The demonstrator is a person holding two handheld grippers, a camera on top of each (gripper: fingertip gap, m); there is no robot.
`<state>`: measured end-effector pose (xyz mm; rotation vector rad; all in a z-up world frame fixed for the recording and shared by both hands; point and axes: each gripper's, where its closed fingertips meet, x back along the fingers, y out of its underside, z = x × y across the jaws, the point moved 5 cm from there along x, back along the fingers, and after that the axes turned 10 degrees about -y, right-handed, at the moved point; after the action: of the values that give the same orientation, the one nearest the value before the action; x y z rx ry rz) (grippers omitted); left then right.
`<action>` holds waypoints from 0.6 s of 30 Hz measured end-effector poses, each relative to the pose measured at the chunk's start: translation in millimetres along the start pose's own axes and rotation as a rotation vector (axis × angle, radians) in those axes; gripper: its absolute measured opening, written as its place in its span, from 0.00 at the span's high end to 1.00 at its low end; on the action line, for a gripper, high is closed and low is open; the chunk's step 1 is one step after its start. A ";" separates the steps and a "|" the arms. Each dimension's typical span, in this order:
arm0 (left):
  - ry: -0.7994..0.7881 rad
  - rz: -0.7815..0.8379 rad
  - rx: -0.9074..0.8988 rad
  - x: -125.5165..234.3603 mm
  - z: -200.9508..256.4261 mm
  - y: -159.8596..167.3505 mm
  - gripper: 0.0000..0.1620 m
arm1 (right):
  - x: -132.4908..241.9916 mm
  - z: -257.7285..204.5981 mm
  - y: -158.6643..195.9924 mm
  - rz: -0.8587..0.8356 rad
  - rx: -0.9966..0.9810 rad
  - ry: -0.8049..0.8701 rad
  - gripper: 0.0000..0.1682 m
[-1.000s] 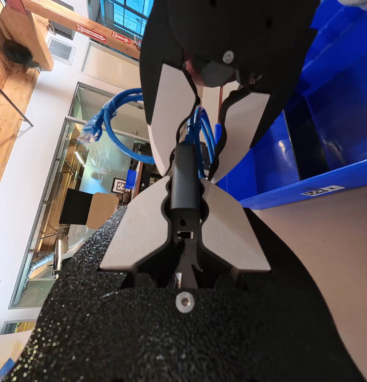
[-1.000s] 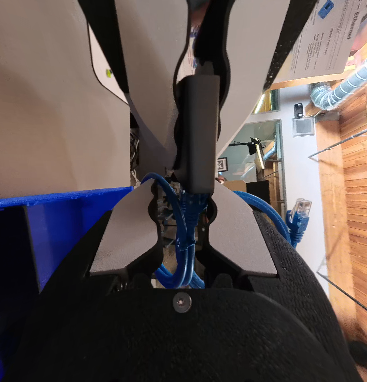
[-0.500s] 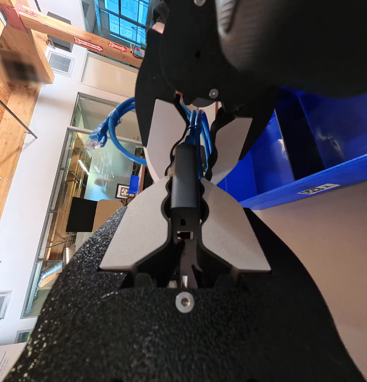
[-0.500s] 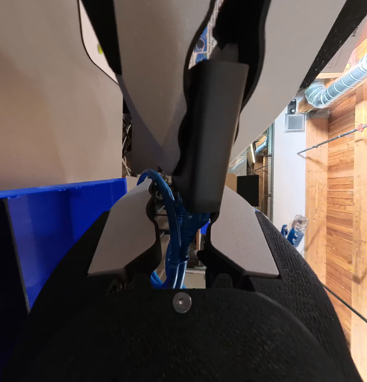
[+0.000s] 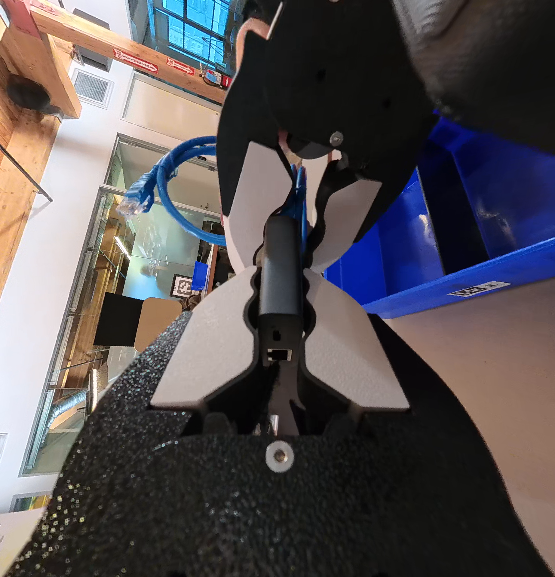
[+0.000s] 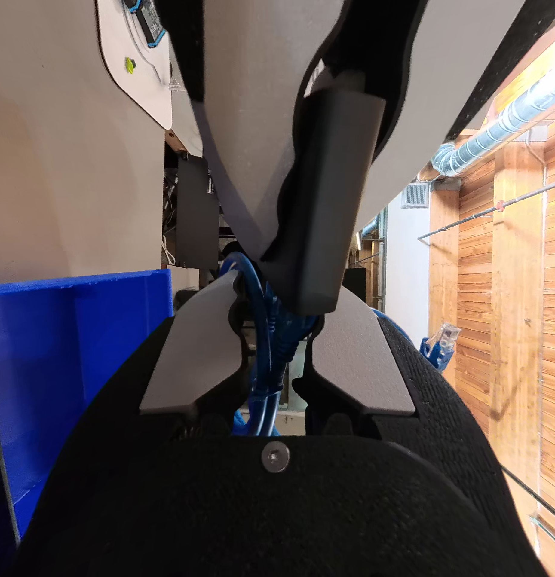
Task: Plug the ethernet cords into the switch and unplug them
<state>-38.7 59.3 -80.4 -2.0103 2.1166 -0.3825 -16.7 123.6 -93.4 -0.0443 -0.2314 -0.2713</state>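
My left gripper [image 5: 281,276] is shut on a black oblong adapter [image 5: 281,268] with a small port on its near end. My right gripper [image 6: 282,296] faces it tip to tip and is shut on the plug end of a blue network cable [image 6: 277,340]. That end meets the adapter's far end [image 6: 323,203]; the joint itself is hidden. The cable [image 5: 176,193] loops out to the left, and its free clear plug [image 5: 129,204] hangs in the air. The right gripper's fingers [image 5: 254,199] show above the adapter in the left wrist view.
A blue plastic bin [image 5: 457,274] stands on the pale table [image 5: 473,390] at the right; it also shows in the right wrist view [image 6: 67,343]. A white sheet [image 6: 135,93] lies farther along the table. Wooden walls and glass partitions are behind.
The two grippers have stayed tip to tip. In the right wrist view the adapter has grown larger and tilted, so the grippers are closer together. The cable loop has swung slightly.
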 end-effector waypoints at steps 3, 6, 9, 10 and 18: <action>-0.003 0.003 0.010 0.6 -1.4 0.2 0.87 | 1.4 0.5 -0.6 0.013 -0.010 -0.003 0.75; -0.006 0.006 0.003 1.4 -1.7 -1.3 0.87 | 2.8 1.5 -0.9 0.011 -0.003 0.002 0.76; -0.003 0.003 -0.002 1.4 -1.2 -1.5 0.87 | 2.8 1.8 -0.4 0.020 0.006 0.007 0.77; 0.000 0.002 0.000 1.3 -1.1 -1.3 0.87 | 2.6 1.9 -0.4 0.023 0.005 0.006 0.78; 0.022 0.023 0.033 3.0 -1.7 -0.7 0.87 | 6.0 1.2 -1.8 0.100 -0.039 -0.028 0.77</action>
<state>-38.8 56.3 -78.5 -1.9712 2.1294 -0.4355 -11.8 120.4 -90.8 -0.0981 -0.2509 -0.1762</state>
